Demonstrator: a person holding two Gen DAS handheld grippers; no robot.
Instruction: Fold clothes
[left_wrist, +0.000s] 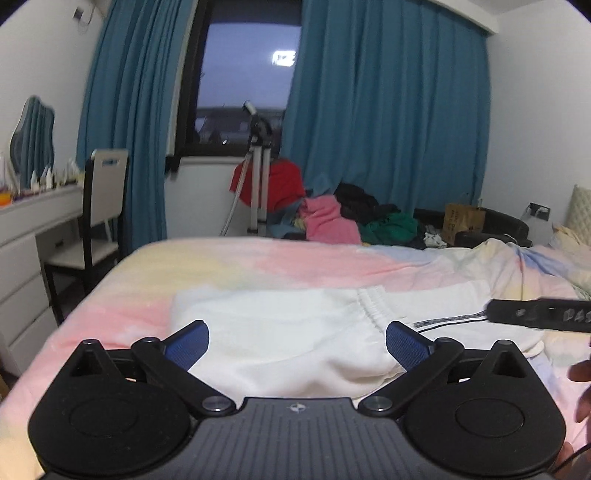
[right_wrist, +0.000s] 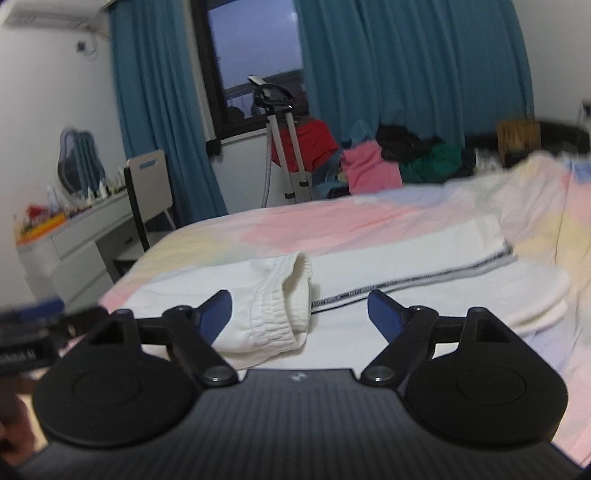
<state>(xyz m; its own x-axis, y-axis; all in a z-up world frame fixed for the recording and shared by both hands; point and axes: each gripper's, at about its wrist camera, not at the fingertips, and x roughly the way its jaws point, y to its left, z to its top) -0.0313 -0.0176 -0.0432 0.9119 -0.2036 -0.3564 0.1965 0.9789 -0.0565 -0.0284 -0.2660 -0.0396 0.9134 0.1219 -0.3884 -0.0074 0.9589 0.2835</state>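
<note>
We see white trousers (left_wrist: 280, 332) with an elastic waistband (right_wrist: 284, 306) and a dark side stripe (right_wrist: 413, 282) lying folded on a pastel bedspread (left_wrist: 258, 262), near its front edge. Our left gripper (left_wrist: 297, 345) hovers just above the cloth, jaws spread wide and holding nothing. Our right gripper (right_wrist: 299, 314) is likewise wide apart and empty, beside the waistband. Beyond the bed, a heap of clothes (left_wrist: 332, 214) sits below teal curtains (left_wrist: 388, 110).
</note>
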